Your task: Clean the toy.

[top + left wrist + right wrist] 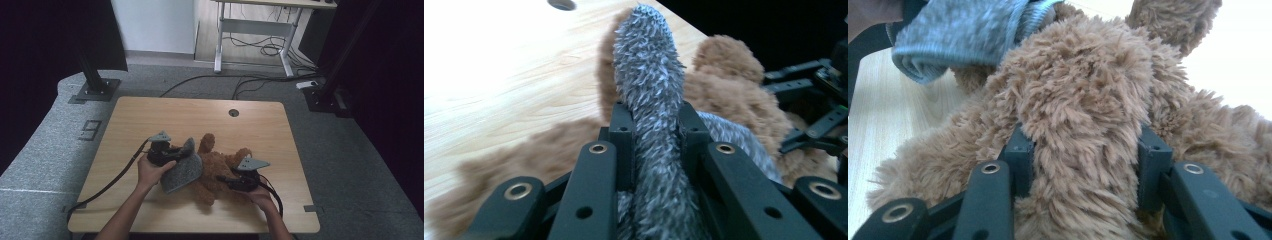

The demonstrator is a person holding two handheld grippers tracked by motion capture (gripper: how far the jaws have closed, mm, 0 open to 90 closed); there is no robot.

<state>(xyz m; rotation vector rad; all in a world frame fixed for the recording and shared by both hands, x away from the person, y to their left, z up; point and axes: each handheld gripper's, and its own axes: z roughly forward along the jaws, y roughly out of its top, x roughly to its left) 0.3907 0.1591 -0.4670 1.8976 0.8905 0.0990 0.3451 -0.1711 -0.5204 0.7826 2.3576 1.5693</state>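
Observation:
A brown plush teddy bear point(216, 170) lies on the wooden table point(150, 120) near its front middle. A grey fuzzy knit garment point(182, 172) covers the bear's left part. My left gripper point(172, 154) is shut on a fold of that grey garment point(649, 125), its jaws pressing both sides. My right gripper point(231, 181) is shut on a thick tuft of the bear's brown plush point(1083, 145). In the right gripper view the grey garment point(958, 35) hangs at the upper left over the bear. The left gripper view has the bear point(734, 95) behind the garment.
A round cable hole point(233, 112) sits near the table's far edge. Black cables trail from both grippers off the front edge. A desk frame point(250, 30) and floor cables stand beyond the table, with dark stands at both back corners.

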